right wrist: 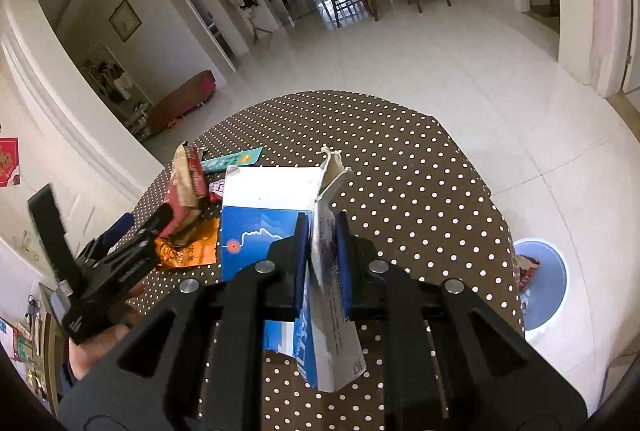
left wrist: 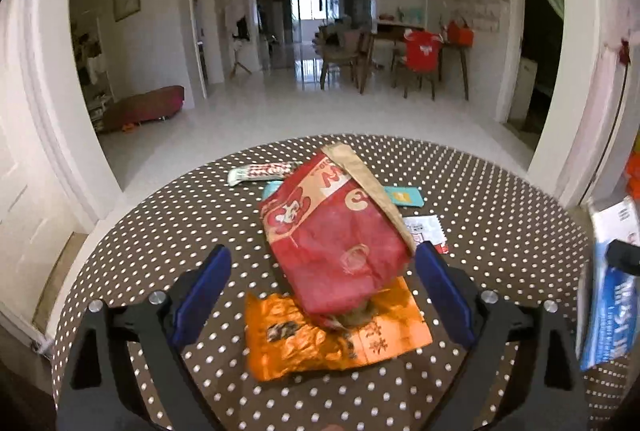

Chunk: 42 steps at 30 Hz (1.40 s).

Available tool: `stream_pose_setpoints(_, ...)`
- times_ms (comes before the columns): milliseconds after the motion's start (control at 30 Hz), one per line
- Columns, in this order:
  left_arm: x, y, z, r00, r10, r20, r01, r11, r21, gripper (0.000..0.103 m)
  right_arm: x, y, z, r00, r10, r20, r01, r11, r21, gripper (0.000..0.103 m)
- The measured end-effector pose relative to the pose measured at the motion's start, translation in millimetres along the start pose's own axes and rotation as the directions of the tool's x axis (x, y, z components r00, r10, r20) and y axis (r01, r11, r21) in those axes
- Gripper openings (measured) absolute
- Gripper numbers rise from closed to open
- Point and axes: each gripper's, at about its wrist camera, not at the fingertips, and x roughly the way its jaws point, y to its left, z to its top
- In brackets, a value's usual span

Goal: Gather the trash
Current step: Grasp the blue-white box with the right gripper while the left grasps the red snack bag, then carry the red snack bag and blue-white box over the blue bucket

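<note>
A bright tiled room surrounds a round brown polka-dot tabletop [left wrist: 160, 223]. The right gripper [right wrist: 322, 251] has its fingers pinching a blue-and-white carton [right wrist: 260, 223]. The left gripper [left wrist: 320, 295] has its fingers spread around a red paper bag [left wrist: 336, 231], its lettering unreadable, above an orange foil wrapper [left wrist: 304, 343].

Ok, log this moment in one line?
left gripper: open over red bag | right gripper: shut on blue-white box | bin: beside table
</note>
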Motion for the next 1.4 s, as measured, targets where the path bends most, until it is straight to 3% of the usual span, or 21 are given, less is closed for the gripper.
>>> stream_pose_setpoints(67,13,-4,5,0.999,0.001,-0.045,0.001,0.999,0.037,0.091,0,3,-1,1.000,0.000,0.000,0.000,1.000,-0.003,0.014)
stream_pose_setpoints(233,24,-17,11,0.998,0.019,-0.061,-0.011,0.993,0.117,0.091,2,2,0,1.000,-0.005,0.001,0.005,1.000,-0.001,0.014)
stream_pose_setpoints(467,32,-16,20,0.998,0.006,-0.070,0.001,0.996,0.093,0.092,4,-1,2,1.000,-0.004,-0.008,0.004,1.000,0.003,0.014)
stream_pose_setpoints(500,37,-15,21,0.996,-0.006,-0.085,0.012,0.997,0.080,0.086,3,-1,2,1.000,-0.004,-0.007,0.004,1.000,0.001,0.014)
stream_pose_setpoints(533,42,-10,22,0.992,-0.046,-0.116,0.050,0.998,0.039,0.062,3,-1,2,1.000,-0.002,-0.006,0.002,1.000,0.000,0.014)
stream_pose_setpoints(567,45,-6,22,0.990,-0.044,-0.132,0.047,0.999,0.018,0.061,3,-1,3,1.000,-0.001,-0.007,0.001,1.000,0.000,0.014)
stream_pose_setpoints(600,45,-4,22,0.991,-0.050,-0.126,0.052,0.999,0.013,0.053,3,0,4,1.000,0.001,-0.008,-0.001,1.000,-0.001,0.014)
stream_pose_setpoints(633,45,-3,22,0.990,-0.055,-0.126,0.057,0.998,0.010,0.036,4,0,4,1.000,0.002,-0.008,-0.002,1.000,-0.003,0.014)
stream_pose_setpoints(700,41,1,22,0.991,-0.067,-0.113,0.067,0.998,-0.007,0.018,5,0,4,1.000,0.006,-0.007,-0.006,1.000,-0.005,0.014)
stream_pose_setpoints(733,38,7,22,0.992,-0.075,-0.101,0.072,0.997,-0.030,0.014,4,1,3,1.000,0.009,-0.007,-0.009,1.000,-0.006,0.014)
stream_pose_setpoints(900,16,28,21,0.993,-0.111,-0.031,0.107,0.988,-0.114,0.010,-2,4,2,1.000,0.018,0.007,-0.018,1.000,-0.013,0.014)
stream_pose_setpoints(1100,-27,33,20,0.987,-0.144,0.066,0.150,0.982,-0.118,0.010,-20,-6,5,0.999,0.025,0.049,-0.024,1.000,-0.011,0.014)
stream_pose_setpoints(1267,-63,21,24,0.971,-0.205,0.121,0.217,0.972,-0.095,0.010,-40,-18,6,0.996,0.013,0.085,-0.013,1.000,-0.002,0.014)
stream_pose_setpoints(1400,-86,-11,21,0.951,-0.277,0.136,0.286,0.957,-0.045,0.010,-56,-35,7,0.994,-0.007,0.113,0.005,1.000,0.016,0.014)
